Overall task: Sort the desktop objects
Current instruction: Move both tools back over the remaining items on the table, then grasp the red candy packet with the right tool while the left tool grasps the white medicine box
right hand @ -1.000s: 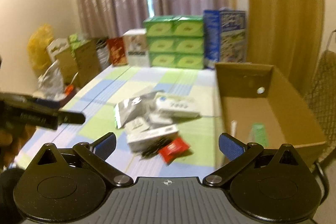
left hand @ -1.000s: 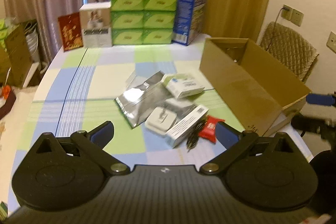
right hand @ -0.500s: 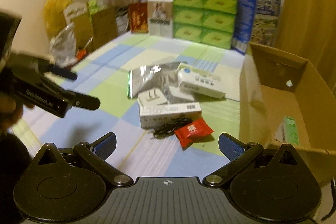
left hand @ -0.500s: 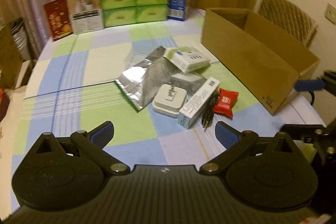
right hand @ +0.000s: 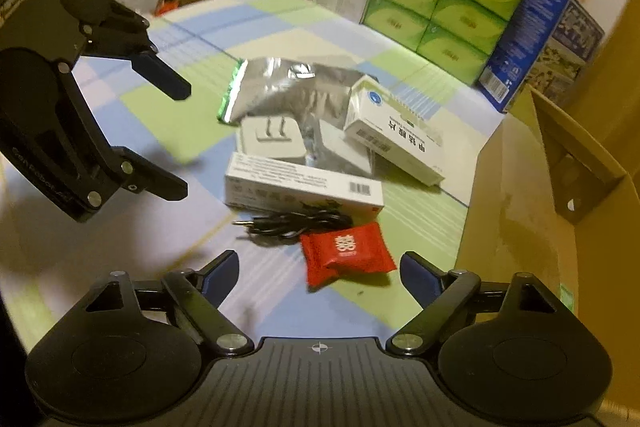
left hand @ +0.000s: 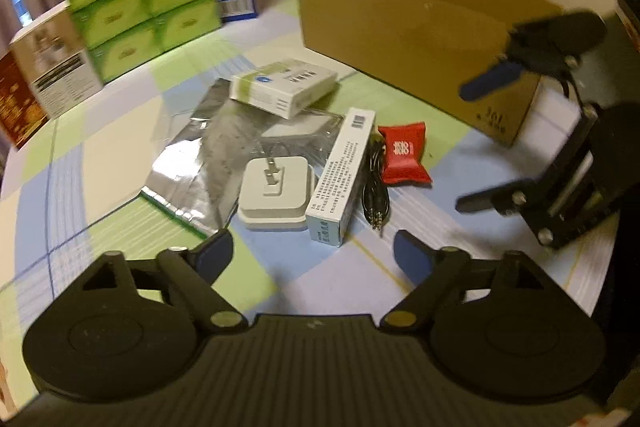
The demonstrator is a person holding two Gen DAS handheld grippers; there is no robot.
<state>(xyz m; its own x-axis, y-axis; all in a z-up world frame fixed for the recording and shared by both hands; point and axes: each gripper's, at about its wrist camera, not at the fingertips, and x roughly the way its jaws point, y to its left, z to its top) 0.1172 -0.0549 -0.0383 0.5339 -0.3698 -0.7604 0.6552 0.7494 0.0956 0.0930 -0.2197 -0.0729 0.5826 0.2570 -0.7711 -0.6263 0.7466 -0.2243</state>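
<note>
Both grippers have dropped closer to the pile since a second ago. Left gripper (left hand: 313, 250), jaws wide, empty; just ahead of it a white plastic charger (left hand: 276, 191) with metal prongs up, and a long white carton (left hand: 343, 174) beside it. Right gripper (right hand: 316, 269), jaws wide, empty; glossy red pillow-shaped packet (right hand: 346, 253) just ahead, coiled black cable (right hand: 294, 223) beyond, crinkled silver foil bag (right hand: 280, 87) farther. Brown cardboard box (right hand: 520, 211) to its right on the checked tablecloth (right hand: 248, 43).

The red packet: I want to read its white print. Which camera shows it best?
The right wrist view: the red packet lies close ahead of the open right gripper, printed face up. In the left wrist view the packet is smaller, farther off, beside the black cable.
</note>
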